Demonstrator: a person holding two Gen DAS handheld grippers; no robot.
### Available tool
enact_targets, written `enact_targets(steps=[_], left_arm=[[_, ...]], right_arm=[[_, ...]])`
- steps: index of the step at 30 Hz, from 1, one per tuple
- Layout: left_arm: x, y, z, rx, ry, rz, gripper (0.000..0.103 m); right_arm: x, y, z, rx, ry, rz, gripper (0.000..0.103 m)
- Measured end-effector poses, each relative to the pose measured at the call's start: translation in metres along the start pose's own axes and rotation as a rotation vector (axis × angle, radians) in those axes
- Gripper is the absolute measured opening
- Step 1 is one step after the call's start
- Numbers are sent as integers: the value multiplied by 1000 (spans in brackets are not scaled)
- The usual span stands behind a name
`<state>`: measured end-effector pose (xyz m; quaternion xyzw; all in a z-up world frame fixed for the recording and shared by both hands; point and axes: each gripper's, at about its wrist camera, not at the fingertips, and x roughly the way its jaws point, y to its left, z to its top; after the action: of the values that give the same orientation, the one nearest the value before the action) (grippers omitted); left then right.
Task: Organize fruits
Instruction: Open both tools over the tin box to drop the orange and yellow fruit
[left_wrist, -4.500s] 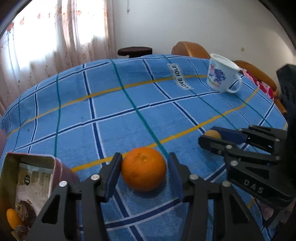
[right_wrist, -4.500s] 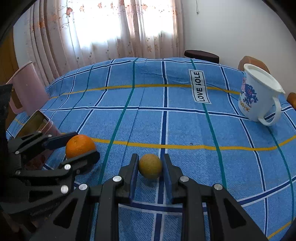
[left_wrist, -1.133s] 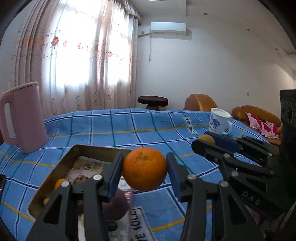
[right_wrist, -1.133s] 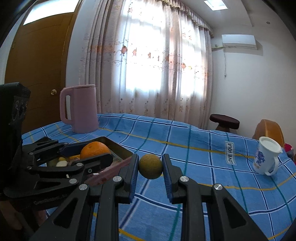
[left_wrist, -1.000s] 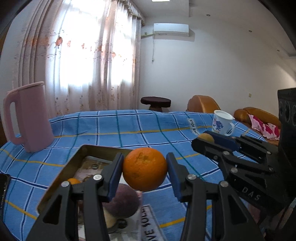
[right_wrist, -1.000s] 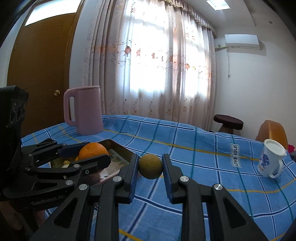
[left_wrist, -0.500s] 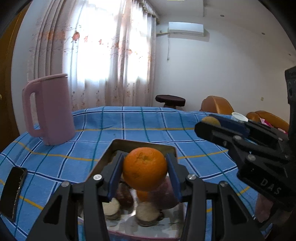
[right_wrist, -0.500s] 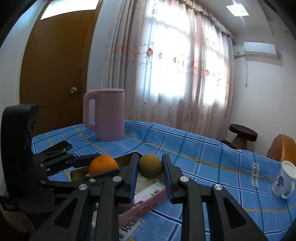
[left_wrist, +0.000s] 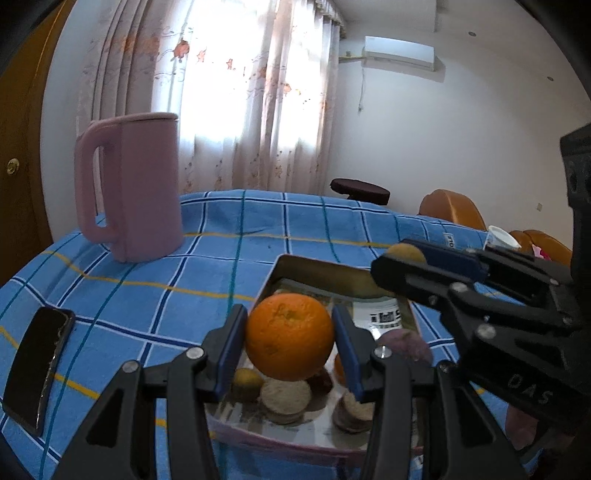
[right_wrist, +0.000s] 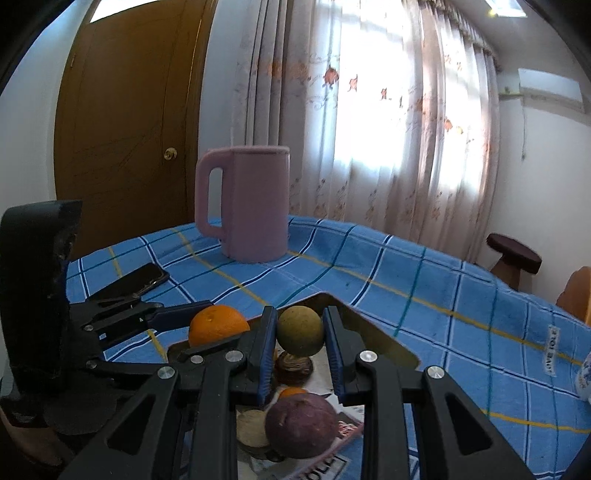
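My left gripper (left_wrist: 290, 347) is shut on a large orange (left_wrist: 289, 336) and holds it above the near end of a metal tin box (left_wrist: 314, 267). My right gripper (right_wrist: 300, 343) is shut on a small yellow-green fruit (right_wrist: 300, 330) and holds it above the same tin box (right_wrist: 373, 332). The tin holds a purple fruit (right_wrist: 301, 424), a small orange fruit (right_wrist: 291, 392), a brown round thing (right_wrist: 293, 363) and several pale round pieces (left_wrist: 285, 396). The orange also shows in the right wrist view (right_wrist: 218, 325), and the yellow-green fruit in the left wrist view (left_wrist: 405, 253).
A pink jug (left_wrist: 129, 184) stands on the blue checked tablecloth (left_wrist: 221, 236) at the back left. A black phone (left_wrist: 37, 365) lies near the left edge. A white mug (left_wrist: 500, 236) stands far right. A dark stool (left_wrist: 360, 186) and orange chairs (left_wrist: 452, 210) stand beyond the table.
Both grippers lifted their fruits off the tablecloth and carried them left. They now hover over the tin box, closer above it than half a second ago.
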<state>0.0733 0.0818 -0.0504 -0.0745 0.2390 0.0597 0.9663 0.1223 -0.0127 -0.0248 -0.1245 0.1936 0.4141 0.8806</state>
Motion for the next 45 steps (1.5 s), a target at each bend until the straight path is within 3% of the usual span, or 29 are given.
enact_targets(steps=[13, 21, 24, 26, 29, 32, 42, 45], left_arm=[[19, 6, -5, 10, 116, -18, 50], [18, 2, -6, 35, 118, 1, 56], [16, 4, -6, 32, 114, 11, 60], [13, 5, -6, 33, 104, 24, 75], [4, 7, -5, 19, 73, 10, 81], [-4, 5, -3, 25, 51, 11, 85], [-28, -4, 0, 27, -4, -10, 87], [-34, -8, 1, 39, -23, 4, 97]], right_arm=[[37, -3, -3, 39, 193, 86, 27], [38, -4, -5, 43, 220, 81, 32], [36, -5, -4, 50, 217, 80, 37], [33, -5, -3, 53, 206, 80, 40], [22, -6, -1, 60, 172, 83, 43], [7, -6, 1, 46, 131, 43, 59], [-40, -20, -2, 68, 28, -92, 66], [-49, -23, -6, 91, 16, -92, 66]])
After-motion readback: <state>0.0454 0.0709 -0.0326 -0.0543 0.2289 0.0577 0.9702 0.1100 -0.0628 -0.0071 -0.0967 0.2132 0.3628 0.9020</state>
